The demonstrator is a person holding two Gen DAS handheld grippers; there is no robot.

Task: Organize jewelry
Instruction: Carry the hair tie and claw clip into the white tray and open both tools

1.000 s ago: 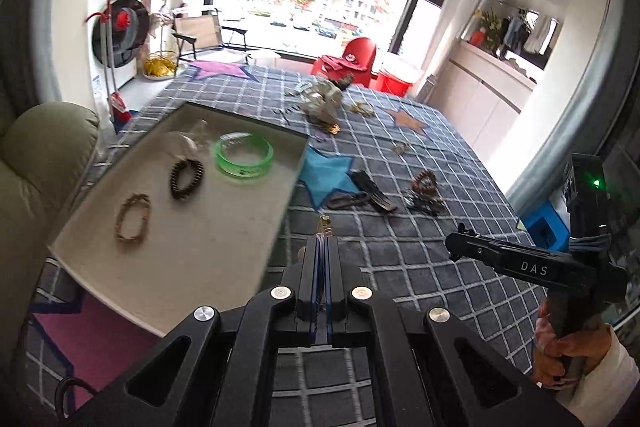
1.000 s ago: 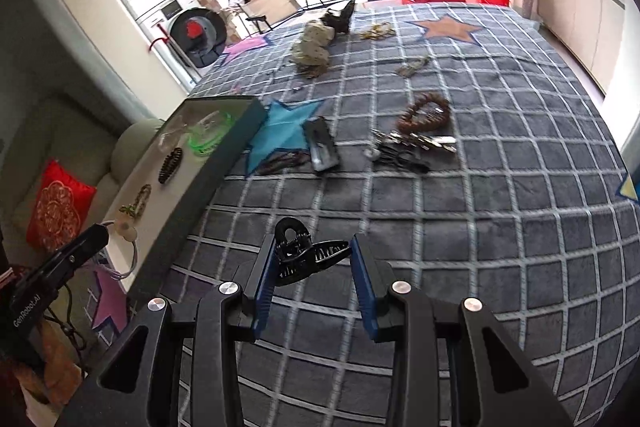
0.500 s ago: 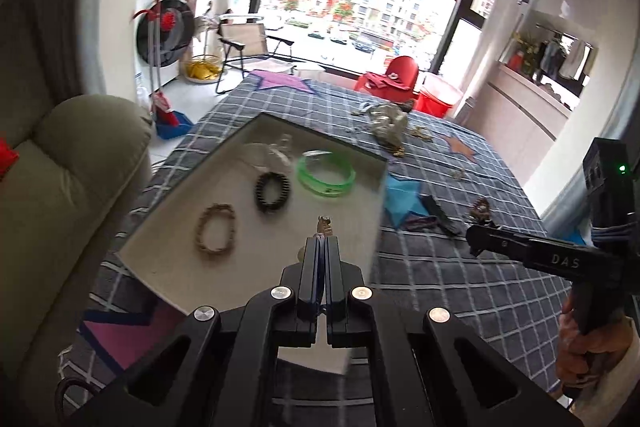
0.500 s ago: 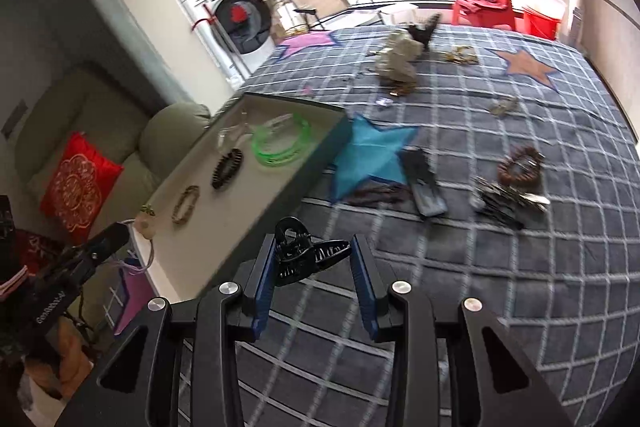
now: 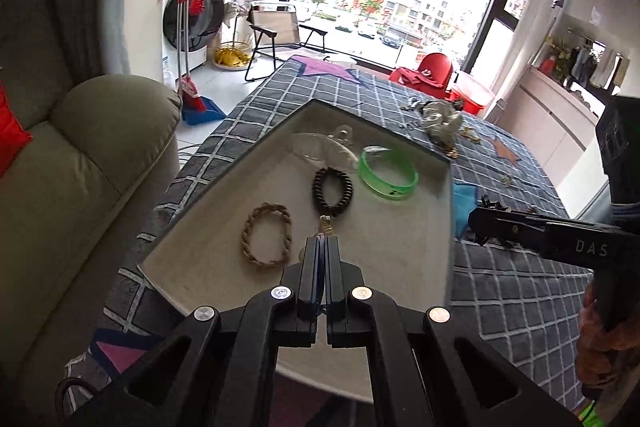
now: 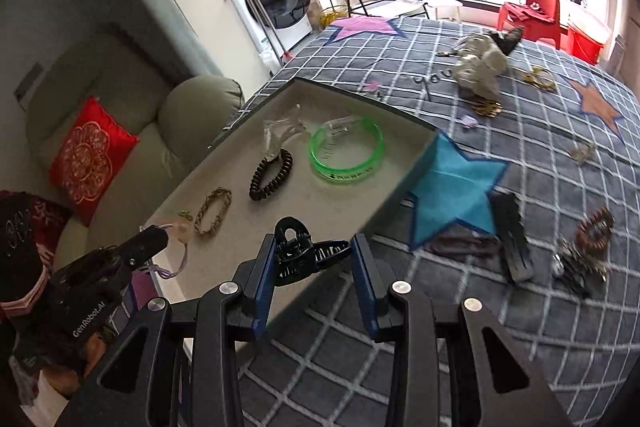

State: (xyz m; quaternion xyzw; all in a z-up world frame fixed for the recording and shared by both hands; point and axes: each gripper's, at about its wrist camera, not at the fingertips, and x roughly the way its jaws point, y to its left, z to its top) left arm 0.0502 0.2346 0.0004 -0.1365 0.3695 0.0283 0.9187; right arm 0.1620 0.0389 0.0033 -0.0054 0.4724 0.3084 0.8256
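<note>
Left hand-held gripper [image 5: 322,239] is clenched on a small pendant charm [image 5: 326,225], held over the tray [image 5: 400,247]. Black claw clip [image 6: 304,255] is clamped in the right hand-held gripper [image 6: 314,259] above the tray's near edge. Green bangle [image 5: 388,174], black bracelet [image 5: 333,191], braided bracelet [image 5: 266,241] are lying inside.

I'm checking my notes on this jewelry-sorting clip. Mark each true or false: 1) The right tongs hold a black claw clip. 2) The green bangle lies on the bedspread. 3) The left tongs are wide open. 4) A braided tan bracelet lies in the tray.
1) True: the right tongs grip the black claw clip.
2) False: the green bangle lies inside the tray.
3) False: the left tongs are shut on a small charm on a cord.
4) True: the braided tan bracelet lies near the black bead bracelet.
</note>
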